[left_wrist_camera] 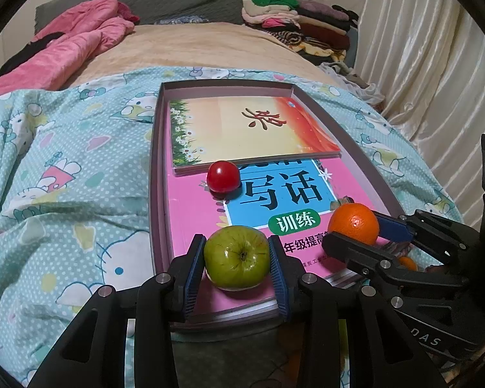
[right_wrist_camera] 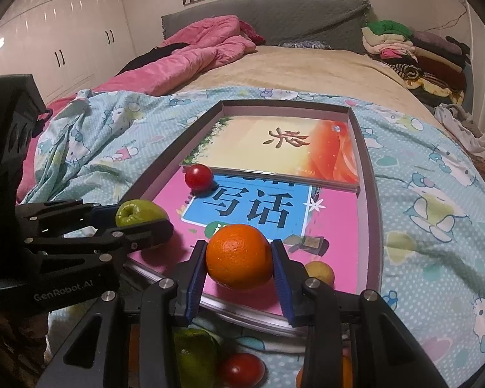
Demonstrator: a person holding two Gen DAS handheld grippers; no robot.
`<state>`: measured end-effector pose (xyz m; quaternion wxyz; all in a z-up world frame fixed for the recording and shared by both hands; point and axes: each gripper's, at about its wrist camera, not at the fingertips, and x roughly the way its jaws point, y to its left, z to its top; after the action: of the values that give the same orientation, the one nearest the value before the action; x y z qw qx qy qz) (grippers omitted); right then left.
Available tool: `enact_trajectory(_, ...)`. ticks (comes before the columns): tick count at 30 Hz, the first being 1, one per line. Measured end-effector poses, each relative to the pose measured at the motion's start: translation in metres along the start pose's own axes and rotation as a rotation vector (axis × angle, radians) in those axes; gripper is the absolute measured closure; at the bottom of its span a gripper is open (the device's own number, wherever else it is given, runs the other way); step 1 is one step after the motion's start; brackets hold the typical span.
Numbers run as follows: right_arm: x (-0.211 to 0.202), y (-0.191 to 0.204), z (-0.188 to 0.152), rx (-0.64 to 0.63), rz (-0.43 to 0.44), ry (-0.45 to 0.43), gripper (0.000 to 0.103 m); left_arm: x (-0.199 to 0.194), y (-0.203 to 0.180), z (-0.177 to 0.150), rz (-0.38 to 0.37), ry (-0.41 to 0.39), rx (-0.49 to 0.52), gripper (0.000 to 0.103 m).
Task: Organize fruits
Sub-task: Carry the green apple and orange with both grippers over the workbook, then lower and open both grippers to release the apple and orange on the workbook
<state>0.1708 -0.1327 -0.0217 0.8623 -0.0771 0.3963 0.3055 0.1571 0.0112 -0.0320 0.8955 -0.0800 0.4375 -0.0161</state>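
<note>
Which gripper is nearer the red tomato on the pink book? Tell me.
Left, slightly. The left gripper, shut on the green apple, sits almost straight in front of the tomato; the right gripper, holding the orange, is further off to the side.

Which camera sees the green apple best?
The left wrist view. There the apple sits whole in the middle, held between the left tool's pads, with its stem dimple facing the camera. In the right wrist view the apple is off to the side and the left tool's finger covers its lower part.
</note>
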Motion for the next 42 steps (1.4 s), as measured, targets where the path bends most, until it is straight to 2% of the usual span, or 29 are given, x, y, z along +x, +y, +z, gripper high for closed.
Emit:
enact_trajectory(20,0.007,-0.002,-0.005,0.022,0.002,0.03,0.063,0.0,0.001,0.0,0.001,-0.001,0.002,0.063)
enact_trajectory(29,-0.004,-0.003,-0.002,0.017,0.011,-0.011,0.062,-0.001,0.0,0.0,-0.001,-0.001,0.001,0.063)
enact_trajectory(33,-0.008,-0.005,-0.001,0.025,0.011,-0.028,0.057,-0.001,0.0,0.0,-0.003,0.0,-0.001,0.063)
enact_trajectory(39,-0.011,-0.006,0.0,0.029,0.008,-0.03,0.055,-0.003,0.0,0.0,-0.003,-0.012,-0.001,0.063)
enact_trajectory(42,-0.013,-0.005,0.0,0.024,0.005,-0.036,0.055,-0.008,0.0,0.0,-0.017,-0.027,-0.005,0.06)
